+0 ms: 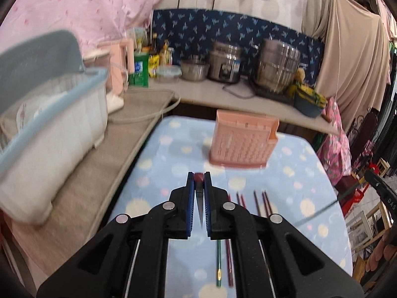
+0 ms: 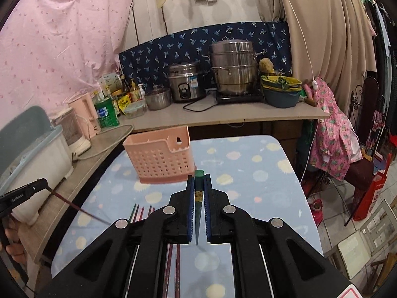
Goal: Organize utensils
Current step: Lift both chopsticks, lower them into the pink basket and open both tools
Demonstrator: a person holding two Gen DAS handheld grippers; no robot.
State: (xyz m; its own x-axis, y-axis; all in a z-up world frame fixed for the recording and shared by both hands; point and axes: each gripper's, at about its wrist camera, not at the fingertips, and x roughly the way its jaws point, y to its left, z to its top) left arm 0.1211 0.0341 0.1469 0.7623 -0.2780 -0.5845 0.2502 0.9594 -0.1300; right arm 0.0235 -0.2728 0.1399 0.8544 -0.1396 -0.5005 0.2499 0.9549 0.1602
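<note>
pink perforated utensil holder (image 1: 242, 142) stands upright on the blue spotted tablecloth (image 1: 285, 173), toward the cloth's far edge; this holder serves as reference. its interior is not visible from either wrist view, so contents cannot be told. left of the holder, on the beige counter mat (image 1: 104, 173), sits a white dish bin (image 1: 49, 114) with a pale blue rim and a raised grey lid; white plates show blurred inside it. behind the holder, on the counter (image 2: 211, 116), stand a steel bowl (image 2: 158, 98), a lidded clear food container (image 2: 135, 109), a rice cooker (image 2: 186, 82), a stacked steel steamer pot (image 2: 233, 67) and a blue basin (image 2: 281, 94) with yellow-rimmed bowls nested in it holding greens. loose chopsticks (image 1: 263, 202), dark red, lie on the cloth on the near side of the holder, apart from it, with one green chopstick on the cloth (image 1: 218, 263) among them. left gripper (image 1: 199, 177): jaws closed down to a narrow slit, blue pads pressing a dark red chopstick (image 1: 199, 191), whose thick end shows at the fingertips; the gripper is raised clear of the cloth, on the near side of the holder. in the right wrist view the same chopstick slants down from that gripper toward the cloth. right gripper (image 2: 199, 177): jaws likewise nearly together, pads clamped on a green chopstick (image 2: 198, 206), square end at the fingertips, taper running back toward the camera; held above the cloth, just on the near side of the holder's right corner.
</note>
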